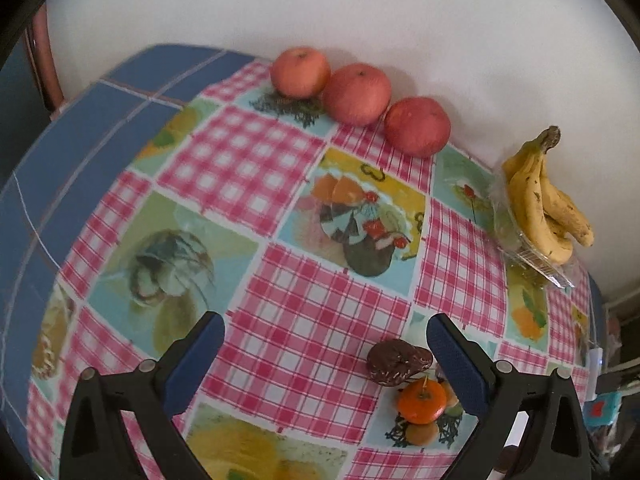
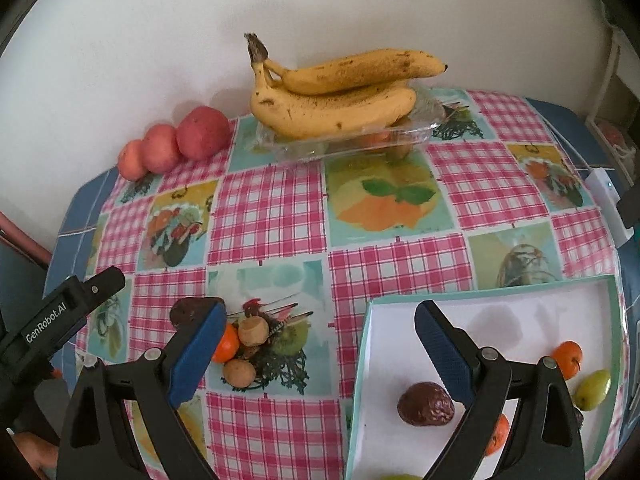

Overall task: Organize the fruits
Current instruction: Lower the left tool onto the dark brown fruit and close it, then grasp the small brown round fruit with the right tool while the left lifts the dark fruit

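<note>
My left gripper (image 1: pixel 326 344) is open and empty above the table, just left of a dark wrinkled fruit (image 1: pixel 398 362) and a small orange (image 1: pixel 422 400). My right gripper (image 2: pixel 320 330) is open and empty, its right finger over a white box (image 2: pixel 560 312) with teal rim. The box holds a dark wrinkled fruit (image 2: pixel 426 404), small oranges (image 2: pixel 568 358) and a green fruit (image 2: pixel 594 388). Loose on the cloth lie another dark fruit (image 2: pixel 188 310), an orange (image 2: pixel 226 346) and two brown round fruits (image 2: pixel 252 330).
Three red apples (image 1: pixel 356 94) line the wall at the back. A banana bunch (image 2: pixel 336 92) lies on a clear plastic tray (image 2: pixel 344 140) by the wall. The table has a pink checked fruit-print cloth (image 2: pixel 272 208). The left gripper's body (image 2: pixel 52 320) shows at left.
</note>
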